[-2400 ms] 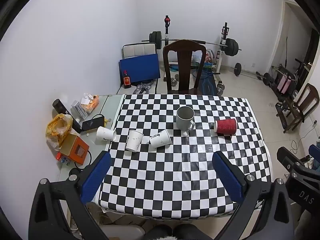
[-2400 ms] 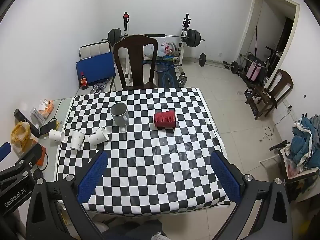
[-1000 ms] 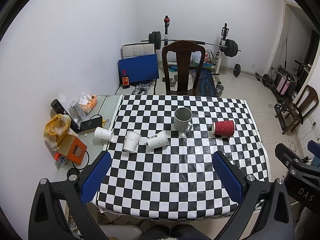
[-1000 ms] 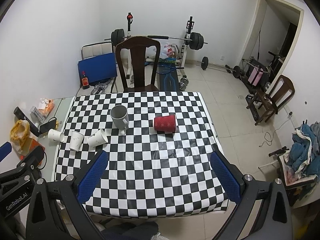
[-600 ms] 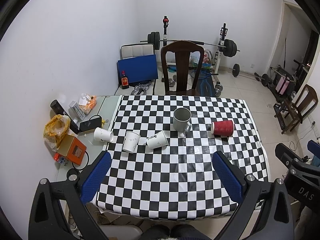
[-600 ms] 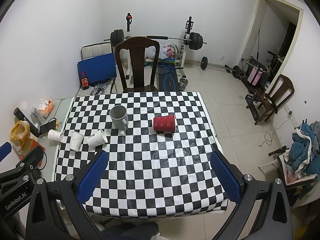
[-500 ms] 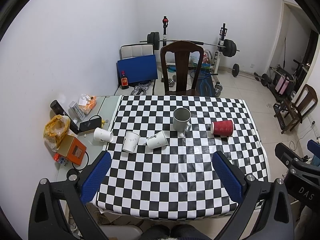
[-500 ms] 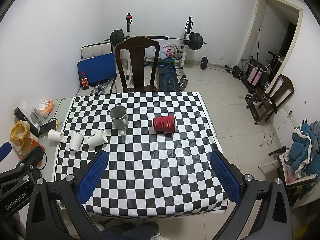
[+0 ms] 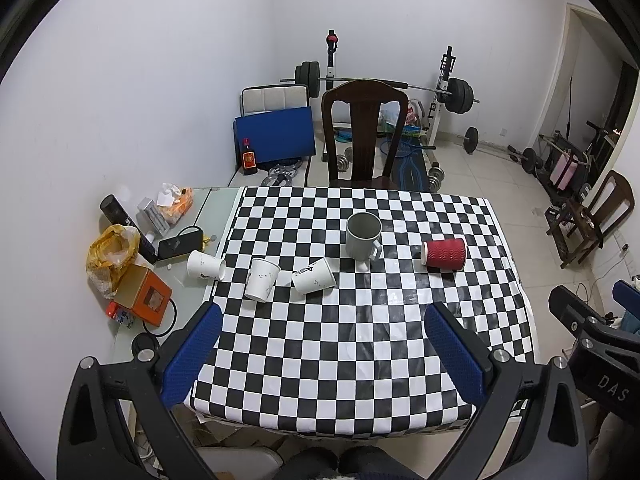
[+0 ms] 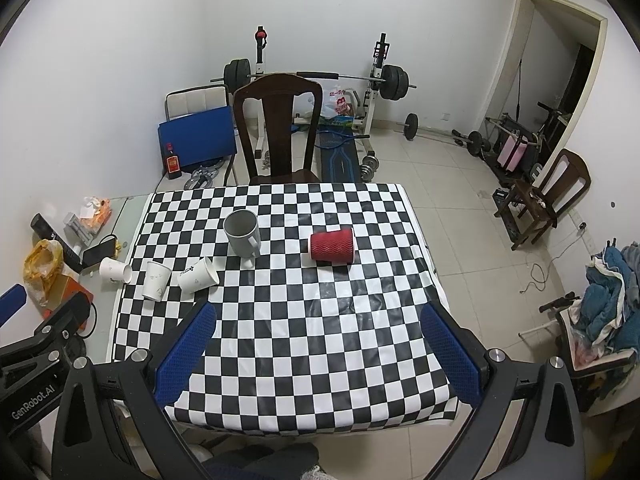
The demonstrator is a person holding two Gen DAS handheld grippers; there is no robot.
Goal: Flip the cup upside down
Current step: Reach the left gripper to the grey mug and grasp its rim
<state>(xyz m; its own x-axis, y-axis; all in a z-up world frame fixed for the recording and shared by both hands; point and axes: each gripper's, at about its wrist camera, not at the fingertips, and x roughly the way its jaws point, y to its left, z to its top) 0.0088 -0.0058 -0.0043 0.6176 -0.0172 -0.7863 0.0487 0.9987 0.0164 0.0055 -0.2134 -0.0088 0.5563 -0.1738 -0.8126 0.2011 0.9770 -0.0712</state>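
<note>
A grey mug (image 9: 363,237) (image 10: 242,233) stands upright, mouth up, on the checkered table (image 9: 360,340) (image 10: 320,320). A red ribbed paper cup (image 9: 444,254) (image 10: 333,246) lies on its side to its right. Three white paper cups sit to the left: two lie on their sides (image 9: 313,276) (image 9: 205,265) and one stands mouth down (image 9: 261,279). My left gripper (image 9: 324,350) and right gripper (image 10: 318,344) are both open and empty, held high above the table's near edge.
A dark wooden chair (image 9: 365,132) stands at the far side of the table. A glass side table (image 9: 180,248) at the left holds an orange box (image 9: 141,297), a yellow bag, a phone and clutter. Weight equipment (image 9: 384,88) stands behind.
Both views have pulled back and up slightly, so the table looks a little smaller. No cup has moved. Both grippers stay open.
</note>
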